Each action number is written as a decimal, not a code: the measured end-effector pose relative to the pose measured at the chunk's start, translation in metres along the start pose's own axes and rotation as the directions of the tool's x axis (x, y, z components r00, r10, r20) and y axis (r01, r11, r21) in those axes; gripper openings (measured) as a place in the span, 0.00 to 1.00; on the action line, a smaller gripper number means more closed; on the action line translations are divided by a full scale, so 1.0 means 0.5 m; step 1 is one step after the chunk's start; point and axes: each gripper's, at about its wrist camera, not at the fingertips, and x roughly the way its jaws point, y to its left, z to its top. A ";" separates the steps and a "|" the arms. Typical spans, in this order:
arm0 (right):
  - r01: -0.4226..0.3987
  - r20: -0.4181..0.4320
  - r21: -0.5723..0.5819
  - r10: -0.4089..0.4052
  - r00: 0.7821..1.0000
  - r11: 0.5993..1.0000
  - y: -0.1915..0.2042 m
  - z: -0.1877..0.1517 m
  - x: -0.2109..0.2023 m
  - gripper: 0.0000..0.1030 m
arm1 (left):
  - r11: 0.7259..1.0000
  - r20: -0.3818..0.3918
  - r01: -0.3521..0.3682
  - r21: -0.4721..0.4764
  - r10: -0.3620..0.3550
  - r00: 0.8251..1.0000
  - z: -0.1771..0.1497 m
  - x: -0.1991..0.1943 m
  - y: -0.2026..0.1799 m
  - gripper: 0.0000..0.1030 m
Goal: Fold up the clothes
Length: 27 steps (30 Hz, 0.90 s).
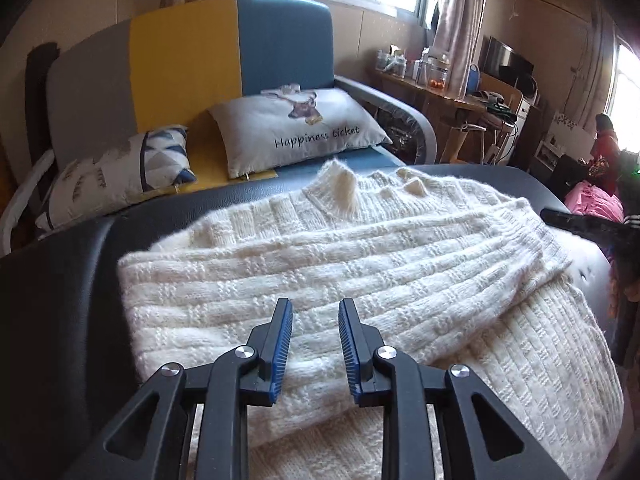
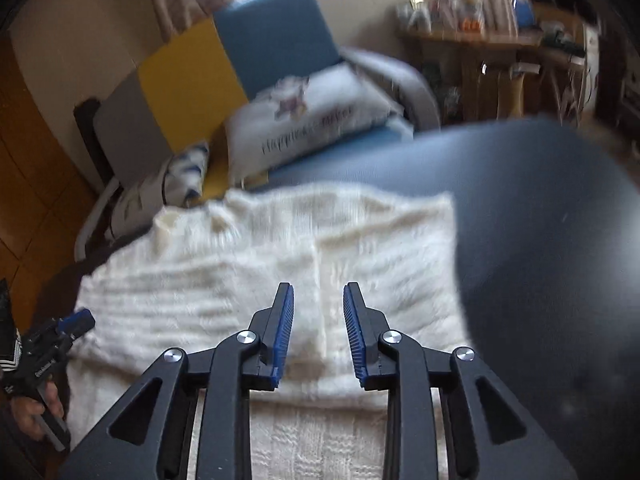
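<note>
Cream cable-knit wool fills the middle of both views: a sweater lies spread over a dark grey worktop, one sleeve folded across its body from the right of the frame toward the lower centre. Its ribbed collar points toward the top of the picture, near the far edge of the worktop.

In the left wrist view the left gripper hovers at the lower centre above the knit, its blue-padded jaws a narrow gap apart with nothing between them — only the wool shows behind the gap.

In the right wrist view, which is blurred, the right gripper also stands at the lower centre over the sweater's folded edge, jaws narrowly parted and empty. At the lower left of that frame a hand holds the other gripper beside the sweater's edge.

Beyond the worktop, in the upper half of the frame, stands a sofa in grey, yellow and blue panels — a white cushion lettered "Happiness ticket" leans on it beside a patterned cushion.
</note>
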 end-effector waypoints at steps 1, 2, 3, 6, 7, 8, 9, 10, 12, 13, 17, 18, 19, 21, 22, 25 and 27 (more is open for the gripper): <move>-0.017 -0.004 -0.035 0.017 1.000 0.999 0.018 0.005 0.001 0.27 | 1.000 -0.010 0.001 0.000 -0.001 1.000 -0.001 0.007 -0.002 0.23; -0.010 -0.016 -0.091 0.008 1.000 0.996 0.042 0.007 0.011 0.27 | 1.000 -0.018 -0.006 0.005 0.006 1.000 -0.004 0.015 -0.006 0.23; -0.002 -0.030 -0.149 -0.003 1.000 0.989 0.068 0.008 0.025 0.27 | 1.000 -0.017 -0.021 0.013 0.021 1.000 -0.009 0.021 -0.009 0.23; 0.060 -0.098 -0.272 -0.090 0.991 0.960 0.104 -0.008 0.082 0.27 | 0.999 -0.001 -0.037 0.036 0.037 0.999 -0.019 0.020 -0.016 0.23; 0.090 -0.140 -0.303 -0.137 0.981 0.949 0.108 -0.017 0.111 0.27 | 0.999 0.004 -0.032 0.026 0.032 0.999 -0.017 0.014 -0.014 0.23; 0.092 -0.150 -0.314 -0.145 0.978 0.945 0.103 -0.021 0.125 0.27 | 1.000 0.019 -0.023 0.014 0.023 1.000 -0.013 0.003 -0.010 0.23; 0.084 -0.138 -0.311 -0.133 0.982 0.947 0.100 -0.017 0.123 0.28 | 1.000 0.038 -0.015 0.004 0.015 0.999 -0.010 -0.008 -0.007 0.23; 0.071 -0.145 -0.290 -0.117 0.983 0.955 0.096 -0.008 0.116 0.28 | 1.000 0.065 -0.012 0.004 0.012 0.998 -0.006 -0.020 -0.004 0.23; 0.040 -0.101 -0.260 -0.069 0.992 0.965 0.094 0.013 0.090 0.28 | 0.999 0.107 -0.030 -0.013 0.031 0.994 0.011 -0.036 0.008 0.23; 0.019 -0.087 -0.260 -0.043 0.995 0.966 0.098 0.023 0.081 0.28 | 0.999 0.112 -0.034 -0.022 0.036 0.993 0.018 -0.036 0.016 0.23; 0.005 -0.109 -0.320 -0.042 0.993 0.947 0.133 0.037 0.111 0.28 | 0.991 0.022 -0.105 -0.082 0.107 0.994 0.036 0.013 0.059 0.23; 0.007 -0.126 -0.345 -0.054 0.991 0.939 0.141 0.034 0.128 0.28 | 0.987 -0.020 -0.120 -0.107 0.119 0.993 0.035 0.034 0.075 0.23; 0.026 -0.151 -0.384 -0.090 0.984 0.923 0.150 0.024 0.152 0.28 | 0.981 -0.055 -0.131 -0.142 0.125 0.991 0.027 0.054 0.092 0.23; 0.047 -0.145 -0.410 -0.115 0.983 0.911 0.153 0.008 0.169 0.27 | 0.976 -0.028 -0.094 -0.198 0.090 0.996 0.019 0.050 0.109 0.23; 0.057 -0.140 -0.421 -0.126 0.982 0.905 0.154 0.001 0.176 0.27 | 0.975 -0.024 -0.080 -0.209 0.077 0.997 0.019 0.043 0.112 0.23; 0.043 -0.149 -0.389 -0.109 0.983 0.920 0.149 0.012 0.165 0.28 | 0.975 0.017 -0.050 -0.218 0.055 0.998 0.018 0.018 0.117 0.23; 0.022 -0.139 -0.375 -0.080 0.987 0.927 0.157 0.021 0.150 0.28 | 0.978 0.044 -0.058 -0.200 0.068 0.997 0.022 0.003 0.117 0.23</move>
